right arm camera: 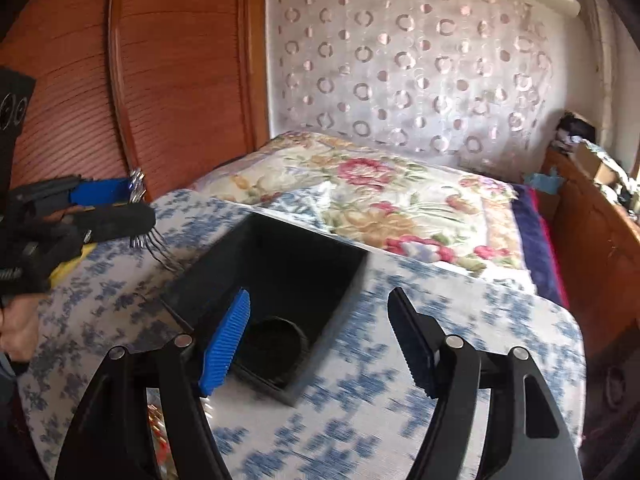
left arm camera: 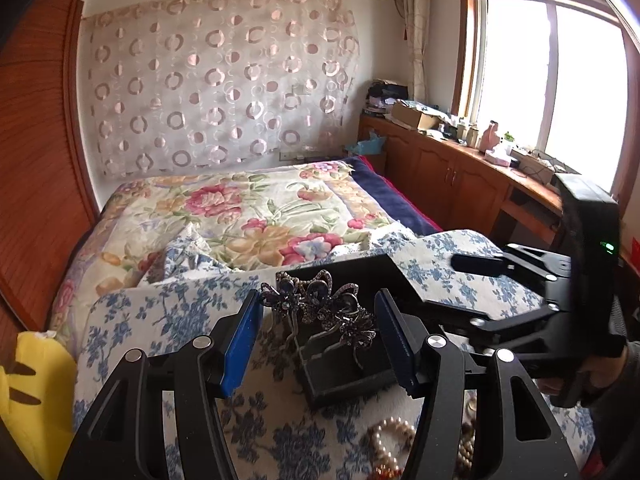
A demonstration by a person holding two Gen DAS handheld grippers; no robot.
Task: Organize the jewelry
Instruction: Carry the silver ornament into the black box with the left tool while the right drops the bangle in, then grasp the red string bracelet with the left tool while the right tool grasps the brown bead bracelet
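In the left wrist view my left gripper [left arm camera: 316, 340] holds a purple rhinestone bow hair comb [left arm camera: 320, 308] between its blue pads, above a black organizer box [left arm camera: 352, 380] on the blue-flowered board. The pads look wide apart; the grip itself is unclear there. In the right wrist view the left gripper [right arm camera: 136, 208] shows at far left with the comb's teeth [right arm camera: 156, 250] hanging below its fingers. My right gripper [right arm camera: 320, 340] is open and empty over the black box [right arm camera: 288, 272]; it also shows in the left wrist view [left arm camera: 472, 276]. A pearl strand [left arm camera: 388, 436] lies near.
The board [right arm camera: 400, 380] rests on a bed with a floral quilt [left arm camera: 256, 216]. A yellow item [left arm camera: 32, 392] lies at the left. Wooden cabinets [left arm camera: 452, 176] with clutter run along the window on the right. A wooden wardrobe [right arm camera: 160, 80] stands at the left.
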